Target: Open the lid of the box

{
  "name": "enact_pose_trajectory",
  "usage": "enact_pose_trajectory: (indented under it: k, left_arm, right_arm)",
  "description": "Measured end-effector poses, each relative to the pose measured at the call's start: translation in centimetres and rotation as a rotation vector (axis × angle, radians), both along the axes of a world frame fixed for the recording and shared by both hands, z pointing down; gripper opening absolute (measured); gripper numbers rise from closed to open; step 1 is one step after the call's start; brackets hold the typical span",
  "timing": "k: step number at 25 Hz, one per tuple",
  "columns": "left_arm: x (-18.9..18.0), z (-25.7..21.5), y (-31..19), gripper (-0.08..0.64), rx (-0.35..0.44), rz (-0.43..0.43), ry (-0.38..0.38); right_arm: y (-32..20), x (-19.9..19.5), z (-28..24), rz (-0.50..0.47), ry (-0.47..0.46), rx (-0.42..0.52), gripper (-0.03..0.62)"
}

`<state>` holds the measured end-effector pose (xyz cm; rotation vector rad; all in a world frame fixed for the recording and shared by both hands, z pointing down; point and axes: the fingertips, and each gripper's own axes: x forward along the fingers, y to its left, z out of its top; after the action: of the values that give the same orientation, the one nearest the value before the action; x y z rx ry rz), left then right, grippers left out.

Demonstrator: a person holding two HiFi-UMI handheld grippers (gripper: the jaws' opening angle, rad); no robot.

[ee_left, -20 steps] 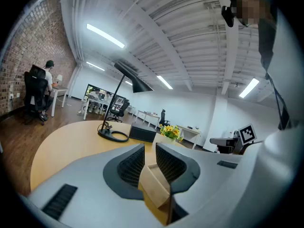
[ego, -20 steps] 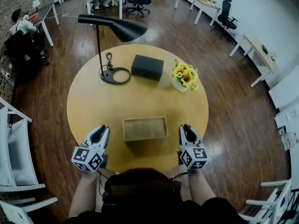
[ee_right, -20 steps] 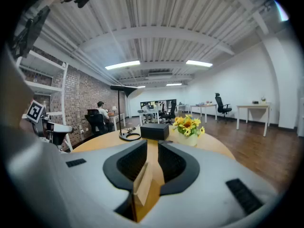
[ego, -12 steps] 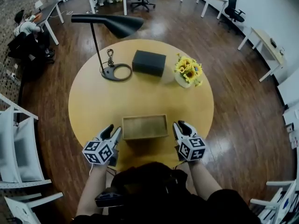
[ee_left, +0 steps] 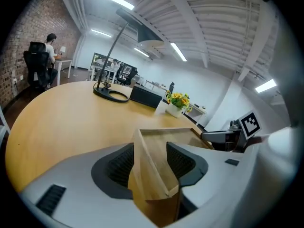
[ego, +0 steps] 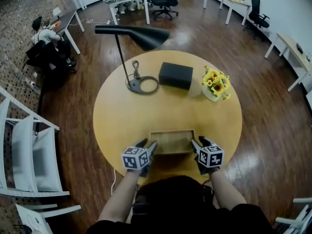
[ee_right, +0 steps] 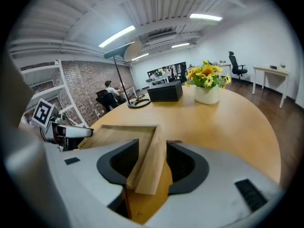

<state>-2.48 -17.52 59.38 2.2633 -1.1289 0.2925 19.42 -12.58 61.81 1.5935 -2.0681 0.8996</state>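
Note:
A shallow wooden box (ego: 171,141) with a flat lid lies near the front edge of the round table (ego: 117,116). My left gripper (ego: 147,147) straddles the box's near left corner, and my right gripper (ego: 197,145) straddles its near right corner. In the left gripper view the lid's corner (ee_left: 151,161) sits between the wide-spread pads of that gripper (ee_left: 153,159), with a gap at the left pad. The right gripper view shows the other corner (ee_right: 146,164) between that gripper's (ee_right: 153,161) spread pads. Both grippers are open.
A black desk lamp (ego: 142,85) stands at the table's back left, a black case (ego: 176,75) behind the box, and a pot of sunflowers (ego: 215,86) at the back right. White chairs (ego: 24,155) stand to the left. A person (ego: 45,34) sits at a far desk.
Both grippers have moved inward from beside the box until its near corners sit between their jaws. The head view has shifted, so the table now appears further right.

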Motion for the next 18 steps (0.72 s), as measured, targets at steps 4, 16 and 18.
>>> enact_pose_trajectory:
  k: [4,16,18]
  left_arm:
    - [-0.7,2.1,-0.4,0.21,-0.033,-0.009,-0.006]
    - [-4.7,2.1,-1.0,0.21,-0.065,-0.074,0.073]
    - [-5.8,2.0,-1.0,0.21,-0.06,-0.094,0.075]
  right_arm:
    - [-0.1,-0.1,2.0,0.033,-0.029,0.006,0.187]
    - [-0.4,-0.2,1.5,0.038,-0.055,-0.005,0.189]
    - [-0.2,-0.2,1.3,0.038,-0.049,-0.003,0.189]
